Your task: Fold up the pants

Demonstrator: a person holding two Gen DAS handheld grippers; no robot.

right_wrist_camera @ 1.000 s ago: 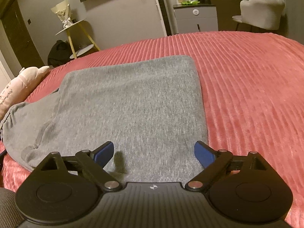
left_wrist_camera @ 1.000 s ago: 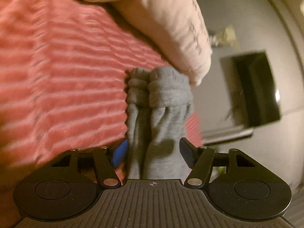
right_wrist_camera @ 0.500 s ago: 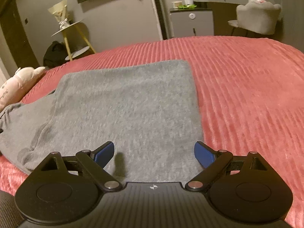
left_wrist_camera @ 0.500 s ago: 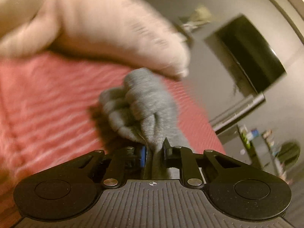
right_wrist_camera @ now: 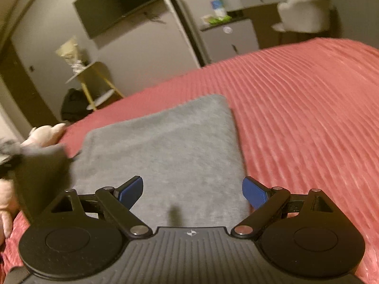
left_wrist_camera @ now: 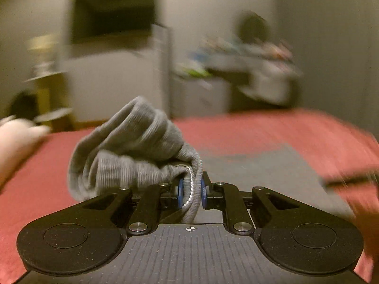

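Grey pants lie partly folded on a red ribbed bedspread. My left gripper is shut on the bunched end of the pants, lifted off the bed; the blue pads pinch a ribbed hem. In the right wrist view that raised end shows blurred at the left edge, above the flat part. My right gripper is open and hovers over the near edge of the flat folded part, with nothing between its fingers.
A pale pink plush toy lies on the bed at the left. Beyond the bed are a wall-mounted TV, a yellow-legged side table, a cabinet and a chair.
The left gripper shut on the bunched end of the pants, rolled upright and lifted it away from the plush toy, over the flat part. The right gripper tilted slightly and stayed open.
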